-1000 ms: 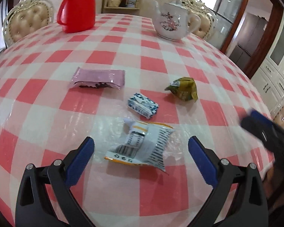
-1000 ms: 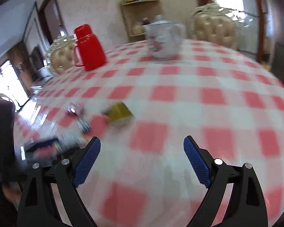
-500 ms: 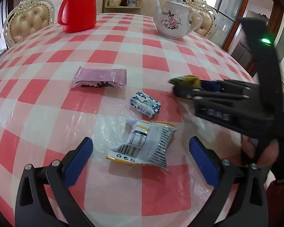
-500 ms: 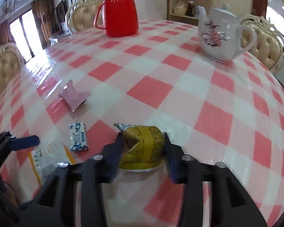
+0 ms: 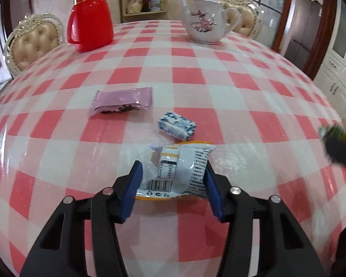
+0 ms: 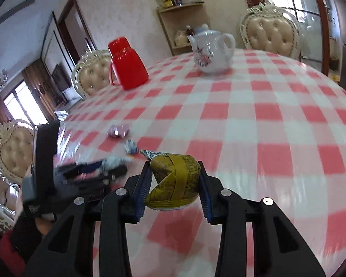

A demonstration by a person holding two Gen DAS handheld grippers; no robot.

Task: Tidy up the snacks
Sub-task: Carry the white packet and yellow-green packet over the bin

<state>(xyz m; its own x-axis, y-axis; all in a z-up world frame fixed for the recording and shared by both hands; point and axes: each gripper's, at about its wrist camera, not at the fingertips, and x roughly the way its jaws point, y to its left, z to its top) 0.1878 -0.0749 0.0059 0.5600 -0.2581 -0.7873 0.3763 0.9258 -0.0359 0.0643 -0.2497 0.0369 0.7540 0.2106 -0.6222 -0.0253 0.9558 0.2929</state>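
The white snack packet [image 5: 176, 170] is clamped on the tabletop [image 5: 219, 80] by the just-closed left gripper [image 5: 173, 184]; the olive-yellow packet [image 6: 174, 180] (lifted clear) is gripped by the right gripper [image 6: 174, 185].

Glossy plastic tablecloth [image 5: 191, 78], crinkly foil packet [image 5: 177, 170]

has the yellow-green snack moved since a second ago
Yes. The yellow-green snack has left its spot beside the blue-white candy, carried toward the table's right edge in the right gripper.
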